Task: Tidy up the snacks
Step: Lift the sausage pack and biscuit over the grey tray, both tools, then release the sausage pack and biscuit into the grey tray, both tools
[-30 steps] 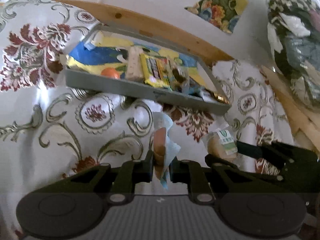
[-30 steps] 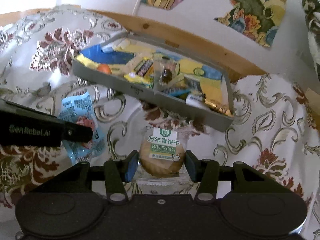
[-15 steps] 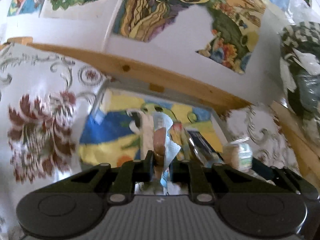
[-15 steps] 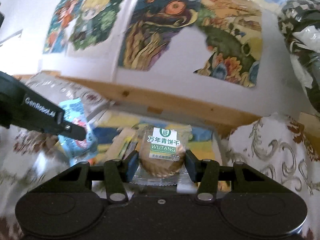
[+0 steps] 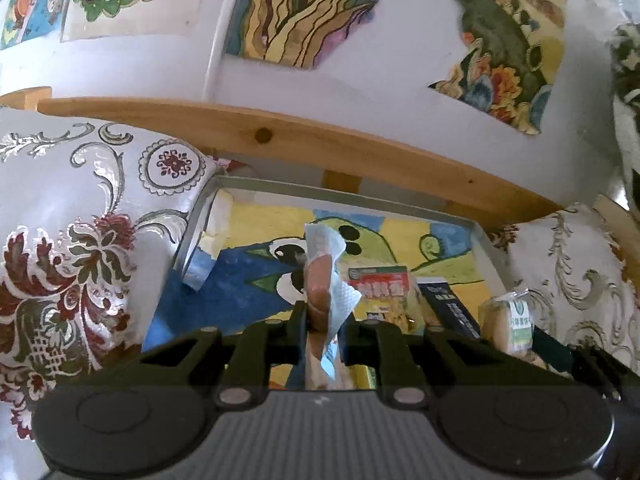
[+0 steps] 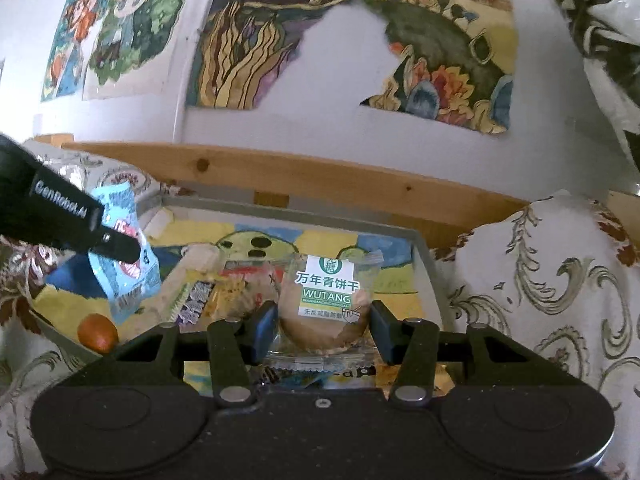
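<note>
My left gripper [image 5: 325, 320] is shut on a light-blue snack packet [image 5: 326, 280], held edge-on over the grey tray [image 5: 344, 198]. From the right wrist view the same blue packet [image 6: 124, 268] hangs from the left gripper's black finger over the tray's left part. My right gripper [image 6: 323, 328] is shut on a clear-wrapped round biscuit [image 6: 325, 304] with a green and white WUTANG label, above the tray's [image 6: 304, 210] right half. That biscuit [image 5: 512, 320] also shows at the right in the left wrist view. The tray has a colourful painted floor and several snack packs.
A small orange ball [image 6: 98, 332] lies at the tray's near left. A wooden rail [image 5: 280, 140] runs behind the tray below a white wall with posters. Patterned white, red and gold cloth [image 5: 72, 240] surrounds the tray on both sides.
Both grippers have lifted their snacks off the cloth and carried them forward over the tray. The tray now lies directly beneath them. Both grips stay unchanged.
</note>
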`<state>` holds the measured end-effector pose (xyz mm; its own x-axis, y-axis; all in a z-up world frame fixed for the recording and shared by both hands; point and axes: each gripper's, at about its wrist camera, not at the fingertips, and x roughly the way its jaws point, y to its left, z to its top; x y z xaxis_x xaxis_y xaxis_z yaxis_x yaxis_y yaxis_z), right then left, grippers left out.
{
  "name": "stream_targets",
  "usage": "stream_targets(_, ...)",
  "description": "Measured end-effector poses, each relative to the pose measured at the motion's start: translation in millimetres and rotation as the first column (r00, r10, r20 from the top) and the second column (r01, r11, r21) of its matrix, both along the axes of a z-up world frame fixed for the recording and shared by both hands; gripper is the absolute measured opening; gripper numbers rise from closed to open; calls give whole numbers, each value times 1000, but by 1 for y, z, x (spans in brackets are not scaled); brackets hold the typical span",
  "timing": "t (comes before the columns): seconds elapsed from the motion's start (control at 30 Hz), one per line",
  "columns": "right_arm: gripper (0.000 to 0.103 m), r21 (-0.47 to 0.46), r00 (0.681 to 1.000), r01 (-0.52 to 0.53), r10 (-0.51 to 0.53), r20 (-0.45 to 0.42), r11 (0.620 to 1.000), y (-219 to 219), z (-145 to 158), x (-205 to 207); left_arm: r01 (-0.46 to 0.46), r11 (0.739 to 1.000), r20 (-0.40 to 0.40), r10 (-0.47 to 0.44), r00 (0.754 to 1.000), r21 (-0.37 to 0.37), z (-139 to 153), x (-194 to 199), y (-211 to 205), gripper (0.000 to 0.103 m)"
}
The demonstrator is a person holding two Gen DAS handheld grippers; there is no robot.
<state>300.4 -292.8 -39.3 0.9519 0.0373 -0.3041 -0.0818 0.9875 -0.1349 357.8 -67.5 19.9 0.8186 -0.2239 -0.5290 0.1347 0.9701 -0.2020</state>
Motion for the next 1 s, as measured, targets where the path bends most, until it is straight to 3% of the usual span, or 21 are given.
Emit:
stream_targets(0.3,52,41,998,-7,10,-59,999,3,-10,20,-41,998,-20,42,999,47,-3,14,-1,16)
stream_targets(0.57,57,40,998,-18,20,-51,999,7,-8,20,-58,995,-36,61,998,77,-8,15,-2,20)
stream_targets(1.0,82,59,1000,1,0,-9,998,1,7,8,-85,986,24,82,996,141,0,-1,-14,85)
